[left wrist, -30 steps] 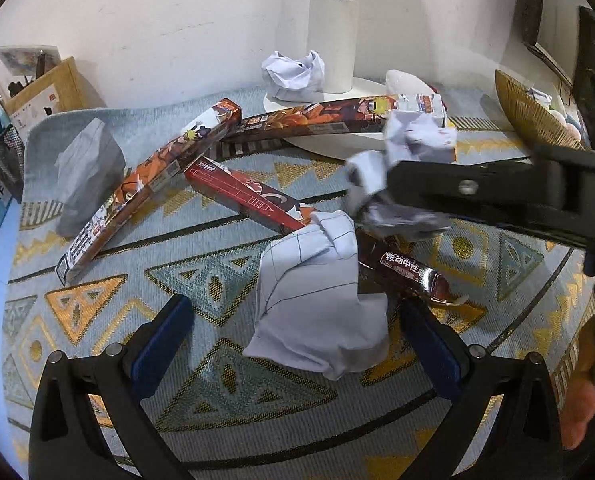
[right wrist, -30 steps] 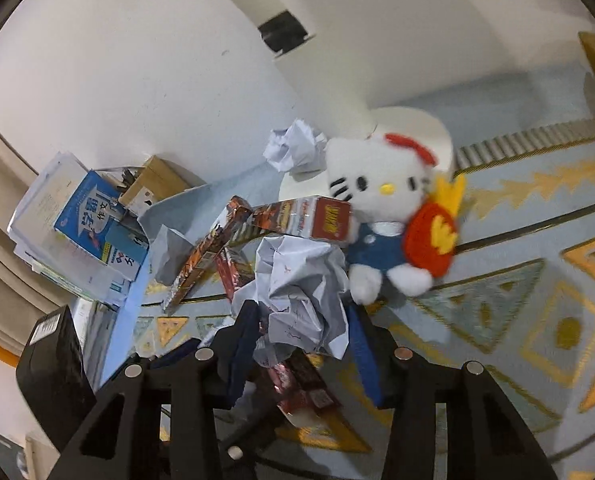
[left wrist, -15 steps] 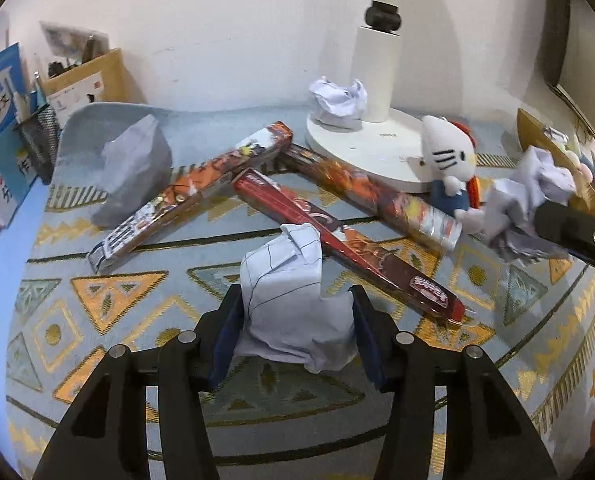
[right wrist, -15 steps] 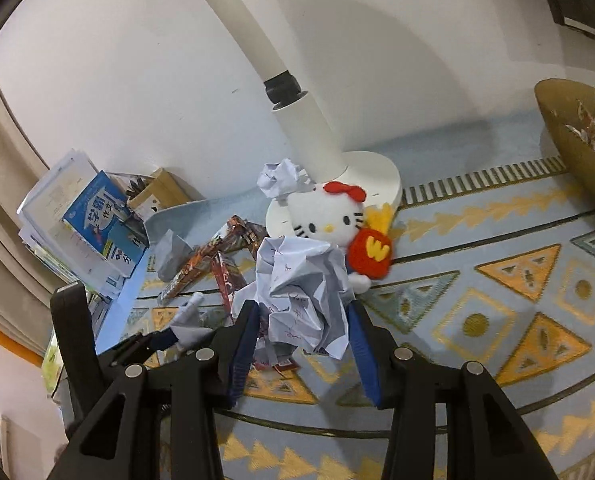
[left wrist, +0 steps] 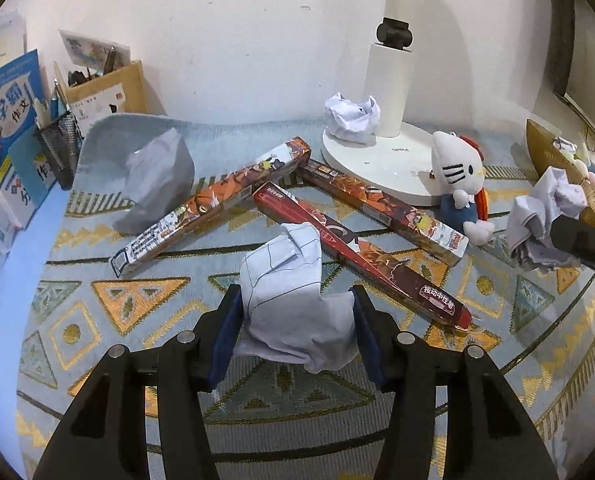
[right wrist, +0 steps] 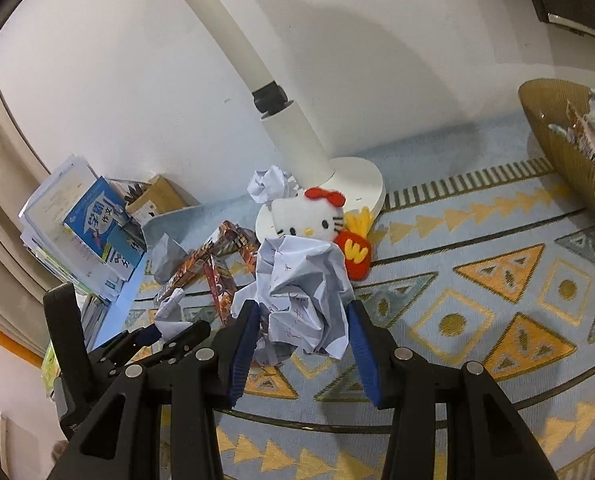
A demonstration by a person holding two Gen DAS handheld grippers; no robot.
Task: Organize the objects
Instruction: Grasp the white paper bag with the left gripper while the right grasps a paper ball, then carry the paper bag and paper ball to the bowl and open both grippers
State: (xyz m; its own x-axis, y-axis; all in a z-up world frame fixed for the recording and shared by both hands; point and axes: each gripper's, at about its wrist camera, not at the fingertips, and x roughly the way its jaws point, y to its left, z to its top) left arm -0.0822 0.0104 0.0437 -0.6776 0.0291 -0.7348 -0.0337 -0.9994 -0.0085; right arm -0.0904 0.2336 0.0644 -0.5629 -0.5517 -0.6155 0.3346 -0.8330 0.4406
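The left gripper [left wrist: 295, 332] had its blue fingers [left wrist: 226, 332] clamped on a lined paper wad [left wrist: 287, 296], low over the patterned surface [left wrist: 97, 320]. The right gripper [right wrist: 301, 344] had its fingers [right wrist: 244, 344] clamped on a scribbled paper ball [right wrist: 301, 292], held up off the surface (its underside hung free).

Just past the lined wad lay a red box [left wrist: 361, 256], with two orange boxes [left wrist: 217, 208] crossing behind it. A grey paper lump [left wrist: 157, 184] sat to the left of them. A white lamp base [left wrist: 381, 160] stood at the back with another paper ball [left wrist: 351, 118] on it. A cat plush [left wrist: 459, 184] leaned by the base, close behind the scribbled ball in the right view. A gold basket [right wrist: 565, 152] sat at the far right with scraps inside. Books [left wrist: 5, 120] and a pen holder [left wrist: 59, 148] stood at the left edge.
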